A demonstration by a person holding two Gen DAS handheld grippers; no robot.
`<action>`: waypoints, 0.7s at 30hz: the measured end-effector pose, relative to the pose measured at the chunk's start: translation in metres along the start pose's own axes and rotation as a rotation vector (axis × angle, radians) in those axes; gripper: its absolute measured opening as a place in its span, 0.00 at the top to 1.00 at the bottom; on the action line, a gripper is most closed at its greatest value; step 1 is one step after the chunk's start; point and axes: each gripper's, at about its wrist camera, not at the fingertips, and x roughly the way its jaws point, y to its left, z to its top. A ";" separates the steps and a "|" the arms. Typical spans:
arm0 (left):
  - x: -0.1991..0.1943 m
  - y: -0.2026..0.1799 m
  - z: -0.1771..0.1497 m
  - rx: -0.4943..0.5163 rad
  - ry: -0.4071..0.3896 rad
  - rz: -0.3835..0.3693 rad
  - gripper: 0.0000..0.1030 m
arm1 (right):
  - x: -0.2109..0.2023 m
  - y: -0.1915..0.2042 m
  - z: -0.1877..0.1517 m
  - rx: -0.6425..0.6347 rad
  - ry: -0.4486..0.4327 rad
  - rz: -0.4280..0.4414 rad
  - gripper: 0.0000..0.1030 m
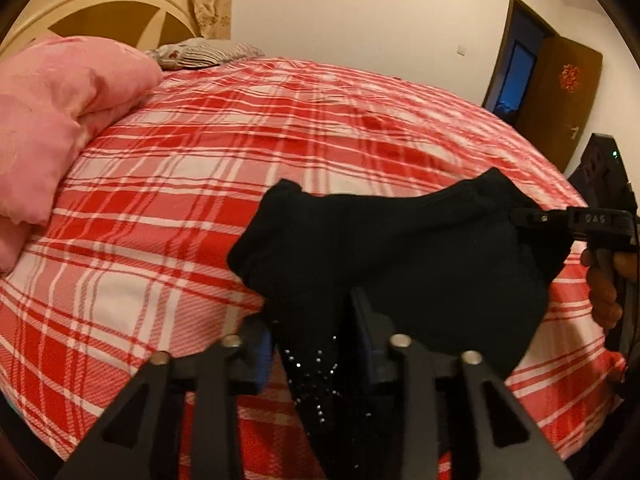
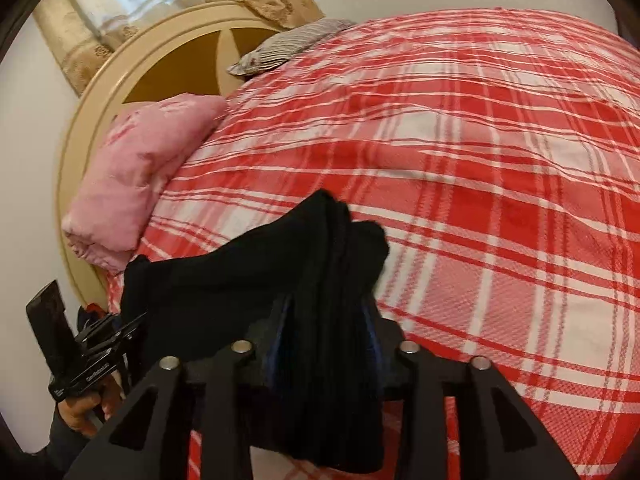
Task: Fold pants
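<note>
Black pants (image 1: 400,256) hang bunched between both grippers above a red plaid bed (image 1: 240,152). My left gripper (image 1: 312,344) is shut on one edge of the cloth, where small shiny studs show. In the left wrist view the right gripper (image 1: 524,216) comes in from the right edge and pinches the other end. My right gripper (image 2: 328,320) is shut on a thick bundle of the black pants (image 2: 240,280), which drapes down past its fingers. The left gripper (image 2: 136,320) shows at the lower left of that view, held by a hand (image 2: 84,408).
A pink quilt (image 1: 60,120) is piled by the cream headboard (image 2: 132,72). A striped pillow (image 1: 200,54) lies at the far side. The plaid bed cover (image 2: 480,160) spreads wide ahead. An open door (image 1: 560,92) stands at the right wall.
</note>
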 end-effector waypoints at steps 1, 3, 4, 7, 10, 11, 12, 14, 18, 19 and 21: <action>0.000 0.001 0.000 -0.001 -0.001 0.007 0.57 | 0.000 -0.003 0.000 0.004 -0.003 -0.009 0.62; -0.001 0.001 -0.001 0.002 -0.005 0.030 0.48 | -0.002 -0.008 0.000 0.015 -0.011 -0.015 0.61; -0.001 0.002 -0.001 0.006 -0.005 0.045 0.45 | -0.004 -0.010 0.001 0.020 -0.016 -0.019 0.59; -0.005 0.006 -0.003 0.002 -0.014 0.105 0.30 | -0.014 -0.017 0.001 0.039 -0.051 -0.060 0.52; -0.013 0.013 -0.008 -0.026 -0.008 0.118 0.29 | -0.030 -0.021 -0.003 0.051 -0.093 -0.109 0.52; -0.016 0.014 -0.010 -0.032 -0.006 0.125 0.28 | -0.039 -0.020 -0.006 0.042 -0.116 -0.156 0.52; -0.019 0.016 -0.012 -0.036 -0.003 0.134 0.28 | -0.045 -0.019 -0.008 0.037 -0.127 -0.179 0.52; -0.025 0.018 -0.015 -0.056 0.001 0.146 0.26 | -0.062 -0.018 -0.016 0.036 -0.154 -0.220 0.52; -0.042 0.016 -0.019 -0.085 -0.020 0.142 0.26 | -0.106 -0.001 -0.038 0.001 -0.219 -0.237 0.52; -0.047 0.014 -0.018 -0.083 -0.029 0.137 0.25 | -0.118 0.005 -0.045 -0.014 -0.237 -0.242 0.51; -0.061 0.007 -0.017 -0.071 -0.057 0.134 0.20 | -0.137 0.017 -0.056 -0.037 -0.264 -0.252 0.44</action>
